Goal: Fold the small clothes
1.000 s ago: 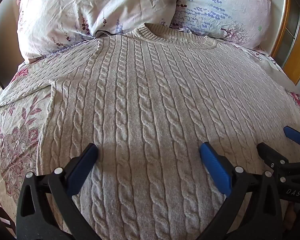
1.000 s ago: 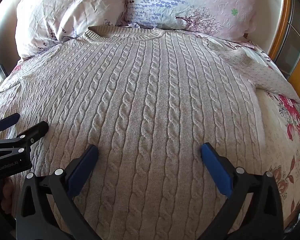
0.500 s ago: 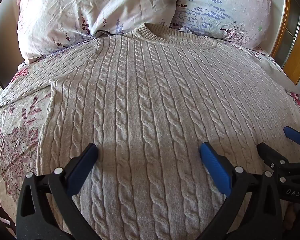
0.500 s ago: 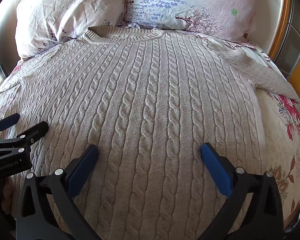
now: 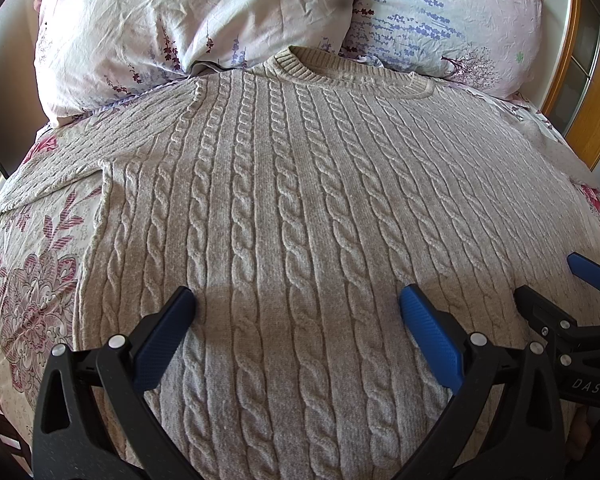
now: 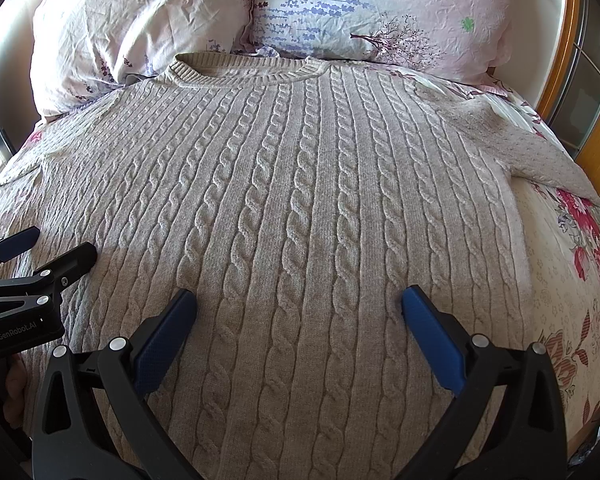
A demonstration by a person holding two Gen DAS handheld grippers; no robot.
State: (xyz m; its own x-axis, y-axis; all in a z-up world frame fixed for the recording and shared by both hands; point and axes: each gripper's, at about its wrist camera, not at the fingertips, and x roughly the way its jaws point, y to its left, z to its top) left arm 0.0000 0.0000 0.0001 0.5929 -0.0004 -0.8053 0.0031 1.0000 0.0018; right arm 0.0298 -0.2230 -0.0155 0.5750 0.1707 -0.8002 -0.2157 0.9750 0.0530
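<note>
A beige cable-knit sweater (image 5: 300,208) lies flat and face up on the bed, collar toward the pillows; it also fills the right wrist view (image 6: 300,208). My left gripper (image 5: 298,300) is open and empty, hovering over the sweater's lower left part. My right gripper (image 6: 299,300) is open and empty over the lower right part. The right gripper shows at the right edge of the left wrist view (image 5: 556,284); the left gripper shows at the left edge of the right wrist view (image 6: 48,246). The sleeves spread out to both sides. The hem is hidden below the grippers.
Two floral pillows (image 5: 196,24) (image 6: 380,12) lean at the head of the bed. The floral bedsheet (image 5: 32,272) shows to the left and also on the right (image 6: 572,280). A wooden frame (image 6: 596,128) stands at the right.
</note>
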